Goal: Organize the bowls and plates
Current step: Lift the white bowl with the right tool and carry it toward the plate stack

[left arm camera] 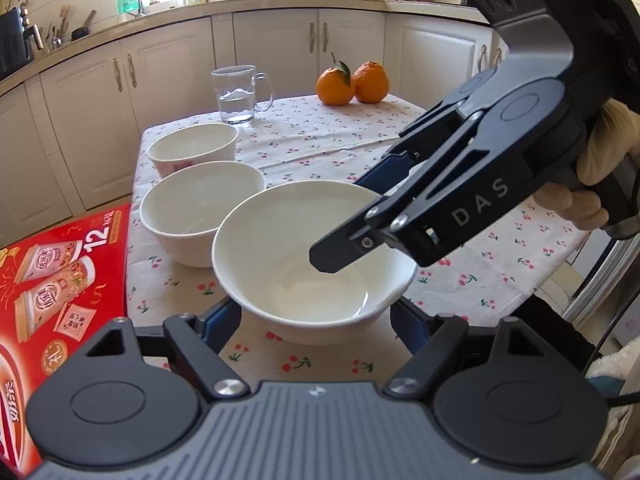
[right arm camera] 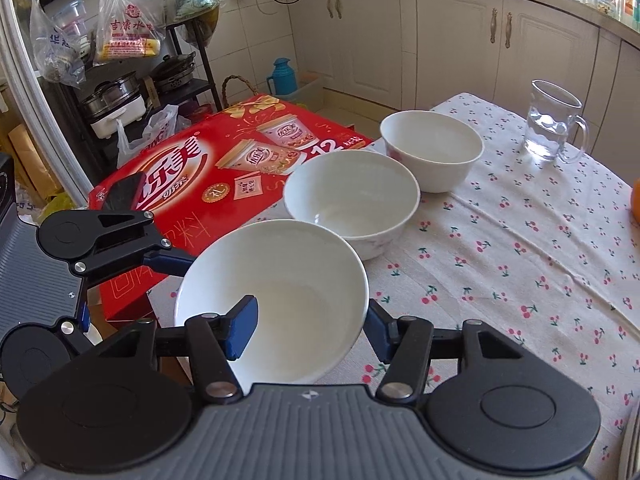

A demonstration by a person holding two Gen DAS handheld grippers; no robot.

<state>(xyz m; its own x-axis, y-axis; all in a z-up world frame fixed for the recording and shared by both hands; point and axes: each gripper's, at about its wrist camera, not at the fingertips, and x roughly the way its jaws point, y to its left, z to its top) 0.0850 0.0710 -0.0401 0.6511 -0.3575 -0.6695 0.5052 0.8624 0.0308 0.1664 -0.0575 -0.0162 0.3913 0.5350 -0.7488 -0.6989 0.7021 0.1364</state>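
Note:
Three white bowls stand in a row on the cherry-print tablecloth (left arm camera: 320,148): a large near bowl (left arm camera: 296,280), a middle bowl (left arm camera: 192,208) and a smaller far bowl (left arm camera: 192,146). My left gripper (left arm camera: 316,318) is open, its fingers on either side of the near bowl's base. My right gripper (right arm camera: 312,330) is open with one finger (right arm camera: 240,332) inside the near bowl (right arm camera: 280,288) and the other outside its rim. In the left wrist view the right gripper (left arm camera: 360,220) reaches in over the bowl's right rim. The middle bowl (right arm camera: 352,196) and far bowl (right arm camera: 432,148) stand beyond.
A glass mug (left arm camera: 240,94) with some water and two oranges (left arm camera: 352,84) stand at the table's far side. A red gift box (right arm camera: 224,172) lies beside the table's left edge. Kitchen cabinets (left arm camera: 160,72) stand behind; a shelf with pots (right arm camera: 120,96) is off to the side.

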